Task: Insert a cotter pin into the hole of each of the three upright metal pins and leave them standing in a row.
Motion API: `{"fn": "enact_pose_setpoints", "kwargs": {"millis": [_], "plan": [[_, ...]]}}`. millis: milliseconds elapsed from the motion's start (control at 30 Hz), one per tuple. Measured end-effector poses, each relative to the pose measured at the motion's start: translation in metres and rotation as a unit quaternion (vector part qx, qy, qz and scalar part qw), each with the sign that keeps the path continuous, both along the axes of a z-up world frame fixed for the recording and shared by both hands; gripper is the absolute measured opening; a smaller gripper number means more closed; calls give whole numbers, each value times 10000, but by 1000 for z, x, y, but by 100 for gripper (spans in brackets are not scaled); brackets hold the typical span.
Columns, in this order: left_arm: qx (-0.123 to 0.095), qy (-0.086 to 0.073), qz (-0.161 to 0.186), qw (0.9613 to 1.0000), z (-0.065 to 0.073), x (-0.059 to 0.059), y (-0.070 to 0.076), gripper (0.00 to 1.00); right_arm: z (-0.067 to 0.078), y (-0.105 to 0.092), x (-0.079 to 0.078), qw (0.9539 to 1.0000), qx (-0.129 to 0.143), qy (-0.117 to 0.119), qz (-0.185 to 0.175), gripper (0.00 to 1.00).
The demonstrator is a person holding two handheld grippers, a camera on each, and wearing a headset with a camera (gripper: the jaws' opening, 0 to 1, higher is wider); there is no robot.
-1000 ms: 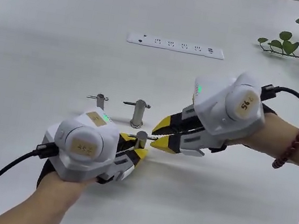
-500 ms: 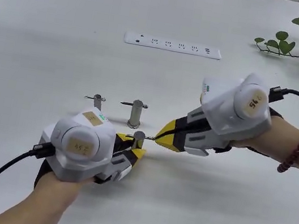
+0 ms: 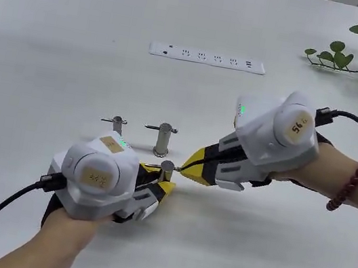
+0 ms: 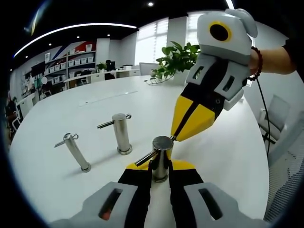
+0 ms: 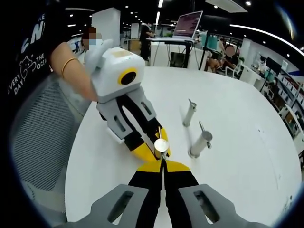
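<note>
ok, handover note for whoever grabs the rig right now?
Left gripper: shut on the near upright steel pin, on the white table.
Right gripper: shut on a thin metal cotter pin that pokes through that pin's hole.
Done: middle steel pin and far-left thin steel pin stand with cotter pins in.
Left: seat this cotter pin, release both grippers, check the row.

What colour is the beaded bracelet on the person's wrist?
Dark red bracelet; the head view shows it best.
</note>
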State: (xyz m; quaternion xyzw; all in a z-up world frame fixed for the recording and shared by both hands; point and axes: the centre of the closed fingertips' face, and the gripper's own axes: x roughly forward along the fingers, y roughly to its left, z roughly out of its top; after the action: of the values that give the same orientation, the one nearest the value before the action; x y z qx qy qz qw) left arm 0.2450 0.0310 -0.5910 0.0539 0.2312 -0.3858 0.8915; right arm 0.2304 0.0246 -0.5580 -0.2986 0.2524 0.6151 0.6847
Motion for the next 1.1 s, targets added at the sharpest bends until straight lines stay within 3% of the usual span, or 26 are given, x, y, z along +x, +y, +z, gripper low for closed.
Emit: {"fn": "enact_pose_setpoints", "kwargs": {"millis": [333,433,533,833,1100], "plan": [[24,26,4,10000,-2,0,0,11,0,2,-1,10000,31,42,-43,0],[60,105,62,9999,-4,0,1,12,0,2,-1,9999,41,58,-86,0],[198,87,106,9997,-5,1,5,17,0,1,0,9999,31,67,-101,3],[225,117,-71,9997,-1,-8,15,33,5,11,0,9996,151,170,-148,17],[-49,173,-2,9998,13,-12,22,42,1,20,1,9997,100,216,-114,19]]}}
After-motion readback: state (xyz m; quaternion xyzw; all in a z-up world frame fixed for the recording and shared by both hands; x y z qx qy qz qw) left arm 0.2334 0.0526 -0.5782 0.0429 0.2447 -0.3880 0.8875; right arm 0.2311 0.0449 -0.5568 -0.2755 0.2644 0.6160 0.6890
